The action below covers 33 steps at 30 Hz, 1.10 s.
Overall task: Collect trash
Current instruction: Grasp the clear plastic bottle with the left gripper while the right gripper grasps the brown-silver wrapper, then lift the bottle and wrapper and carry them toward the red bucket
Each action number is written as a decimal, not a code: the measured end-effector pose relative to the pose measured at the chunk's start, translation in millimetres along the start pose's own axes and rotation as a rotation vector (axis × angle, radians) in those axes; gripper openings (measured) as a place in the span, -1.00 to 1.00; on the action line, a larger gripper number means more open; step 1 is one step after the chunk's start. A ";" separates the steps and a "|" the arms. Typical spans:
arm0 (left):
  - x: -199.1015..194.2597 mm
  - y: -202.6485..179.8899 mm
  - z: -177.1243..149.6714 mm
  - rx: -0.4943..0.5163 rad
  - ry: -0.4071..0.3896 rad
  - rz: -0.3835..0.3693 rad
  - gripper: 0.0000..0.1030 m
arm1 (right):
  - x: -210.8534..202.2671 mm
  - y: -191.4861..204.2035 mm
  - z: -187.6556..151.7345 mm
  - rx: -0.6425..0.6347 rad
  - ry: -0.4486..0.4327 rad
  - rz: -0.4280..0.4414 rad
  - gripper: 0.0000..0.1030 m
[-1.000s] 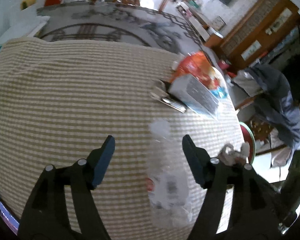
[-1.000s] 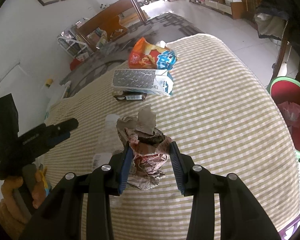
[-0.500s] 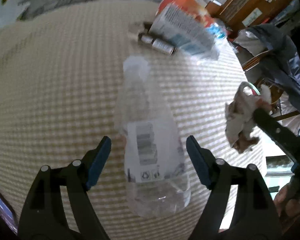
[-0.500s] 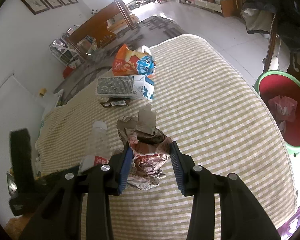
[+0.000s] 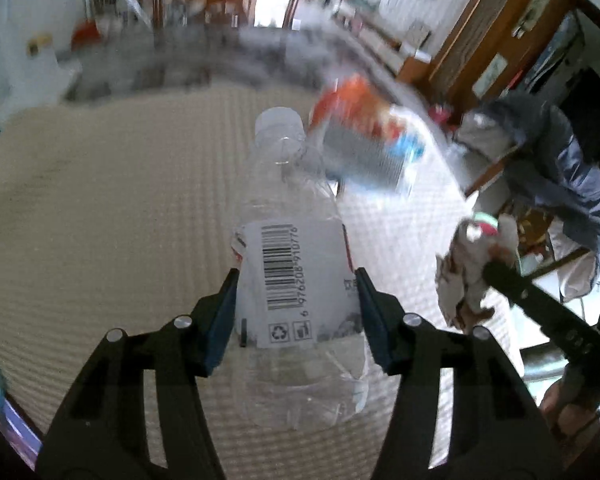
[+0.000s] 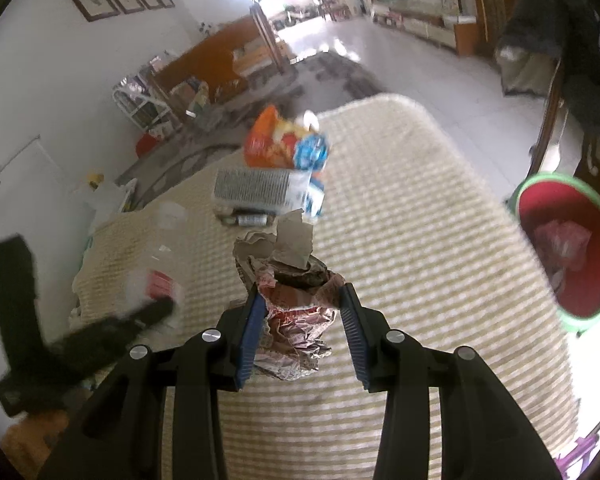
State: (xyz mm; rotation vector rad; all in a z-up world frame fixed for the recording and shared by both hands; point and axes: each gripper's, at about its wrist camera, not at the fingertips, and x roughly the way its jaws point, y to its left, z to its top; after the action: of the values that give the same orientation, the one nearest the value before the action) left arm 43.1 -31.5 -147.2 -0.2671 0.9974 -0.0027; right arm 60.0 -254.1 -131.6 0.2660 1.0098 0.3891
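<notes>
My left gripper [image 5: 296, 308] is shut on a clear plastic bottle [image 5: 292, 248] with a white barcode label, held above the checked tablecloth [image 5: 100, 220]. My right gripper [image 6: 300, 320] is shut on a crumpled paper wad [image 6: 288, 292], which also shows in the left wrist view [image 5: 468, 268]. An orange snack bag [image 6: 280, 144], a grey-blue carton [image 6: 268, 190] and a small dark wrapper [image 6: 248, 220] lie on the far part of the table. The left gripper's body [image 6: 100, 332] and the bottle [image 6: 156, 264] show blurred at the left of the right wrist view.
A red bin with a green rim [image 6: 568, 248] stands on the floor off the table's right edge, with trash inside. A chair draped with a dark jacket [image 5: 548, 160] stands beyond the table. A patterned rug [image 6: 260, 108] and shelves lie behind.
My left gripper has closed on the bottle and lifted it off the cloth. My right gripper has kept hold of the paper wad and shifted a little towards the bin side.
</notes>
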 end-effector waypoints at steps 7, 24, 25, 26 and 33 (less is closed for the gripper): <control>-42.7 -21.6 33.3 0.051 -0.158 -0.002 0.06 | -31.3 -9.5 21.0 0.023 -0.093 0.002 -0.24; -37.9 -88.5 47.4 0.091 -0.201 -0.028 0.06 | -56.4 -63.3 53.6 0.021 -0.129 0.010 -0.24; -35.9 -94.1 48.0 0.091 -0.200 -0.027 0.06 | -57.6 -67.1 54.9 0.020 -0.130 0.012 -0.24; -34.2 -99.4 47.9 0.092 -0.198 -0.026 0.06 | -58.8 -72.2 56.5 0.021 -0.131 0.014 -0.24; -17.5 -141.7 46.2 0.107 -0.167 -0.052 0.06 | -67.4 -117.2 63.8 0.052 -0.129 0.011 -0.24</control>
State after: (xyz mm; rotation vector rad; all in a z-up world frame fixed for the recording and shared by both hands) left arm 88.8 -156.2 -77.3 -0.1918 0.8217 -0.0801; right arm 105.6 -391.2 -93.3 0.3400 0.8925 0.3516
